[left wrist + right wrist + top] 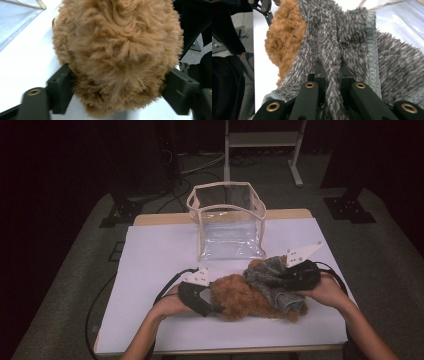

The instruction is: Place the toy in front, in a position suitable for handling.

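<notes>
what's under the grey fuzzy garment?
The grey fuzzy garment drapes over the brown plush toy, whose rear part is covered. The right hand-held gripper pinches a fold of it.

This looks like a lab or recording studio rather than a home. A tabletop under a plain white cover stands on grey carpet in a dark, unlit room. At twelve o'clock stands a white metal stand, with loose cables on the floor at eleven o'clock, and black equipment feet at two o'clock.
</notes>
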